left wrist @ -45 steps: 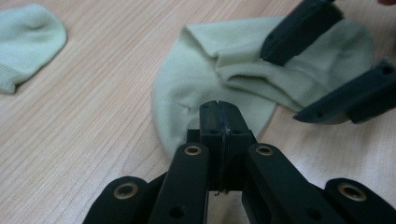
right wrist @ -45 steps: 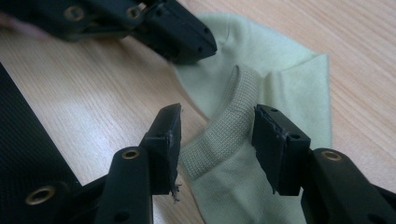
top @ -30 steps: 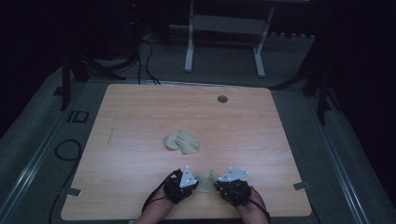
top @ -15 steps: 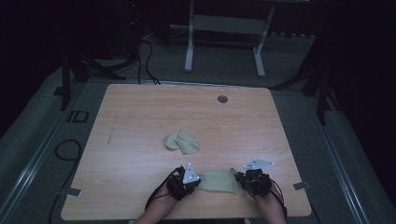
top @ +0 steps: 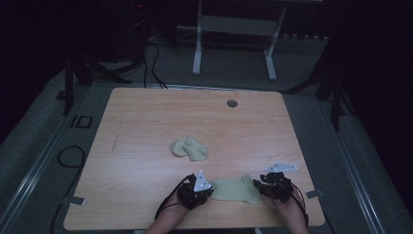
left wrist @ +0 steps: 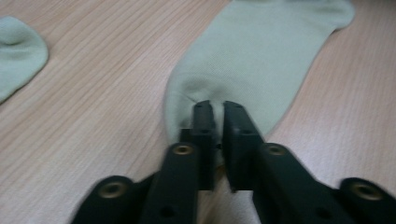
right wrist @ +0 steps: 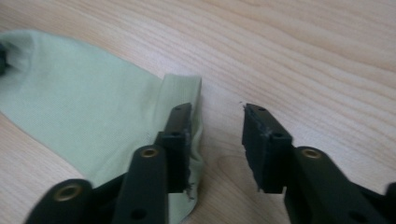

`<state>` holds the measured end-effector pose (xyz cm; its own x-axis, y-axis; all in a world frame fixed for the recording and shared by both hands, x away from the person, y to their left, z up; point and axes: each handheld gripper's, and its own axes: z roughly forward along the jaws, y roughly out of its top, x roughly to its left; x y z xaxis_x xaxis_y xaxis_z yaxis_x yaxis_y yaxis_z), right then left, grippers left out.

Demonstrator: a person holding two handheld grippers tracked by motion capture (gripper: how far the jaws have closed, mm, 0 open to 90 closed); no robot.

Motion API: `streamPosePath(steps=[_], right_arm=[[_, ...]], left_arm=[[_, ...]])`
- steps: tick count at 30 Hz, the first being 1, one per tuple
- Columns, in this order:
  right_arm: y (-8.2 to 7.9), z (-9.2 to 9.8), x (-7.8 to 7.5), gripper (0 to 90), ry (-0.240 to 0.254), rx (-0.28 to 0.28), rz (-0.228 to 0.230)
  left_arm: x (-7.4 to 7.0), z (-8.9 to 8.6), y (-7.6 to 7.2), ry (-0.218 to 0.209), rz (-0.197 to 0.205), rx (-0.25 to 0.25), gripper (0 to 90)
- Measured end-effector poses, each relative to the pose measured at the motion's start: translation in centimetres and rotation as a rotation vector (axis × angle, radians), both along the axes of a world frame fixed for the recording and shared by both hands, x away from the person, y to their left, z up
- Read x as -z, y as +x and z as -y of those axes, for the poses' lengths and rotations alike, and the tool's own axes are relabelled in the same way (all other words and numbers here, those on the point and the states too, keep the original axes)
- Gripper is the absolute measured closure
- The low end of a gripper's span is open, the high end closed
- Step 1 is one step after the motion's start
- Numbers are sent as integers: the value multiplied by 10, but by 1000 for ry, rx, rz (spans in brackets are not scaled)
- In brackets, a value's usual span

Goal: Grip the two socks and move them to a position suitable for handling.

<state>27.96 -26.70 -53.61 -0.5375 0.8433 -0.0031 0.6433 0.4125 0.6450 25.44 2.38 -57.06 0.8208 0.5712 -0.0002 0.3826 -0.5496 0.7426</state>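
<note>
Left fingers [left wrist: 205, 121] seemingly pinch sock [left wrist: 261, 56]; right fingers [right wrist: 180, 128] parted.

A light wooden table [top: 146, 126] fills the centre of the high view, a small round grommet [top: 232, 103] near its upper edge. A crumpled pale green sock [top: 189, 148] lies mid-frame; a second, flat sock [top: 236, 189] lies stretched along the lower edge, right of centre.

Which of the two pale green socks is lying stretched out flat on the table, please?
The sock at the near edge, spread flat between the left gripper and right gripper. The other sock lies bunched mid-table.
</note>
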Motion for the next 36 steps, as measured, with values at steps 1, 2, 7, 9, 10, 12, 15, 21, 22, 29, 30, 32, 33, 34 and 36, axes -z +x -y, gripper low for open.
streamPosePath(steps=[1,2,7,9,10,12,15,21,22,29,30,32,33,34,36], right_arm=[[0,-1,-3,596,-2,0,8],[0,-1,-5,582,-1,-1,9],[7,-6,-20,535,16,-14,24],[10,-10,-25,520,12,-21,31],[12,-12,-28,516,10,-24,30],[17,-17,-31,501,11,-34,32],[24,-26,-35,490,13,-40,37],[41,-52,-39,472,-3,-76,41],[44,-57,-39,466,0,-85,34],[65,-91,-39,414,5,-132,15],[68,-95,-39,413,6,-137,15],[73,-104,-38,399,8,-144,11],[73,-104,-38,399,8,-144,11],[75,-108,-38,393,15,-147,6],[82,-123,-37,387,23,-161,4]], left_arm=[[0,0,-1,0,7,-5,779],[-2,-1,-1,-10,9,-7,744],[-15,-8,-7,-59,24,-11,588],[-18,-14,-8,-58,34,-14,560],[-19,-18,-9,-58,36,-16,560],[-20,-25,-9,-61,39,-32,561],[-19,-36,-8,-65,32,-55,562],[-14,-58,-11,-97,15,-105,560],[-14,-63,-12,-93,13,-109,561],[-11,-84,-22,-83,6,-159,561],[-10,-87,-23,-80,8,-166,561],[-9,-92,-25,-77,5,-182,561],[-9,-92,-25,-77,5,-182,561],[-9,-98,-27,-77,11,-201,561],[-8,-102,-29,-80,12,-214,561]])
